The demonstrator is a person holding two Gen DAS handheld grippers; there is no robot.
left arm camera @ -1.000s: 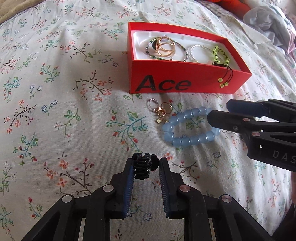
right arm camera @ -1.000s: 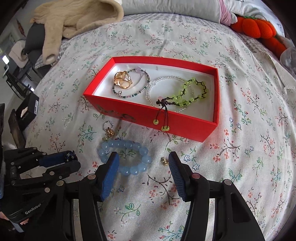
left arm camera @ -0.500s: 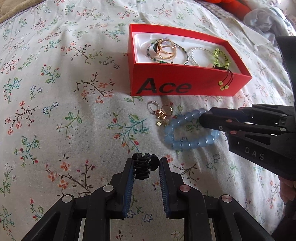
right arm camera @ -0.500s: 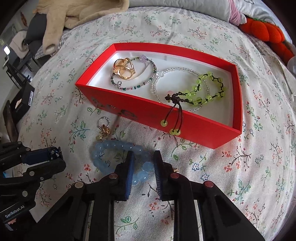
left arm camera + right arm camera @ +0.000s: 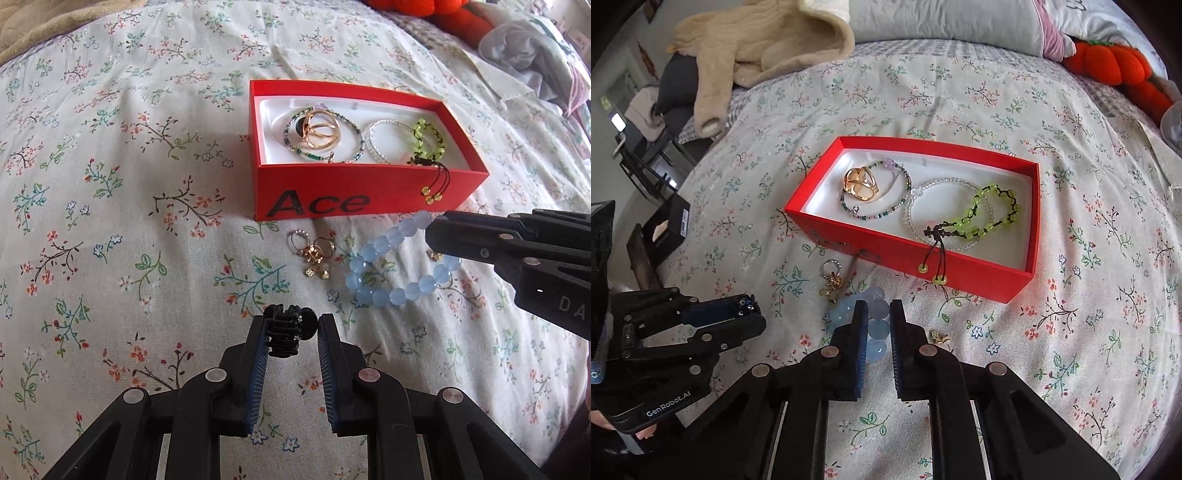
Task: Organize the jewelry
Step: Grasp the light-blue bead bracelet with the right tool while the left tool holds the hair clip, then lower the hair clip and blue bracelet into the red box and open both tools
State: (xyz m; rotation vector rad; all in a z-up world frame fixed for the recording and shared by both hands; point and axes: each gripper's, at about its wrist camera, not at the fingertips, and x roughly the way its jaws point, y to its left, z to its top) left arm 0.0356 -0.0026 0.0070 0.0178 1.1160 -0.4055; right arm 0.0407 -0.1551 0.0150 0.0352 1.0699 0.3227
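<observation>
- The right gripper (image 5: pixel 875 314) is closing its fingers on the blue bead bracelet (image 5: pixel 391 266), whose beads sit between the pads; the loop hangs over the floral bedspread (image 5: pixel 147 184), just in front of the red box (image 5: pixel 332 184).
- The left gripper (image 5: pixel 291 332) has its fingers narrowly apart, clamped on a small black hair claw (image 5: pixel 288 330).
- Gold earrings (image 5: pixel 314 254) lie beside the bracelet.
- The box contains bracelets and gold rings (image 5: pixel 860 184).
</observation>
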